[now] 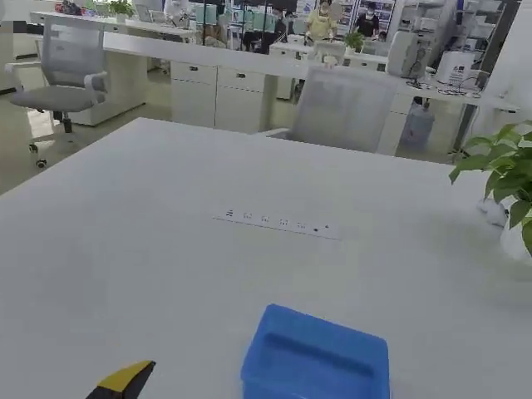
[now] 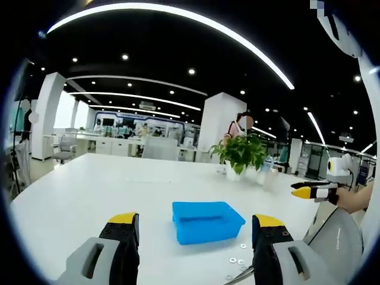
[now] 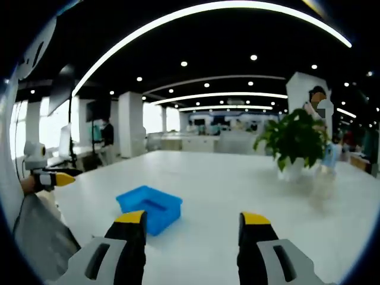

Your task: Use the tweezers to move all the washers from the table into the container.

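The left gripper (image 2: 195,221) has its yellow-tipped jaws spread wide with nothing between them, so it's fully released. Same deal with the right gripper (image 3: 193,218): jaws apart and nothing in them. Straight ahead of the left gripper, the blue container (image 2: 208,221) sits on the white table (image 2: 89,190). The washers (image 2: 236,260) are a few tiny rings lying loose on the tabletop just beside the container's near right corner, close to that gripper's right-hand jaw. They're outside the container, not in it. In the right gripper view the container (image 3: 148,208) is ahead and off to the left, with the other gripper way out at the left edge. A potted plant (image 3: 294,139) stands further back on the right. From the head view the container (image 1: 316,357) is near the bottom edge, and a gripper (image 1: 125,380) pokes in at the bottom left. Can't tell which one it is, tbh. A row of sockets (image 1: 278,223) is set into the table further out, and office chairs (image 1: 62,75) stand beyond it.
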`<move>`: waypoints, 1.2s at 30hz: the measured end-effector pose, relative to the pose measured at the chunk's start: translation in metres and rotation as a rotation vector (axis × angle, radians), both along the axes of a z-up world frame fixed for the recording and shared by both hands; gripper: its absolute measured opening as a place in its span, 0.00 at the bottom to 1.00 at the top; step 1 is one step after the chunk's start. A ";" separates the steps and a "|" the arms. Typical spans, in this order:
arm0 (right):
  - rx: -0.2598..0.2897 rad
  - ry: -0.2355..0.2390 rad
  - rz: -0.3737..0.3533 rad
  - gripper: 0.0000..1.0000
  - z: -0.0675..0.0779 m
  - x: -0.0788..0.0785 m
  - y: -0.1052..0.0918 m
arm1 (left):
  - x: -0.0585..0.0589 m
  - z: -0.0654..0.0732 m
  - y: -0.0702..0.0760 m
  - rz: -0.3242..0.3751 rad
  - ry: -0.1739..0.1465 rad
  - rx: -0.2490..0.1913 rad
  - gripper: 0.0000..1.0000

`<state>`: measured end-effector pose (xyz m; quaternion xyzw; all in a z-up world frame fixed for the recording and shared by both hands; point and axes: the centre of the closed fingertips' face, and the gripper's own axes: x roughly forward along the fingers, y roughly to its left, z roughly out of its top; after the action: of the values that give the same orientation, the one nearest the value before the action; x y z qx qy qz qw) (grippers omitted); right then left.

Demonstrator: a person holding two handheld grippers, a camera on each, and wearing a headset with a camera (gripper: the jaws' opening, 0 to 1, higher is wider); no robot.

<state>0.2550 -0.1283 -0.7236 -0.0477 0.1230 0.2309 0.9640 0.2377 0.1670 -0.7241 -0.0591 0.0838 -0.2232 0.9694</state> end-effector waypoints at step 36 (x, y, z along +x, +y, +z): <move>-0.012 0.037 0.029 0.51 -0.008 -0.002 0.004 | 0.000 0.003 -0.007 0.012 0.016 0.009 0.74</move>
<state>0.2526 -0.1243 -0.7315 -0.0508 0.1414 0.2451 0.9578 0.2377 0.1600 -0.7212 -0.0568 0.0922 -0.2167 0.9702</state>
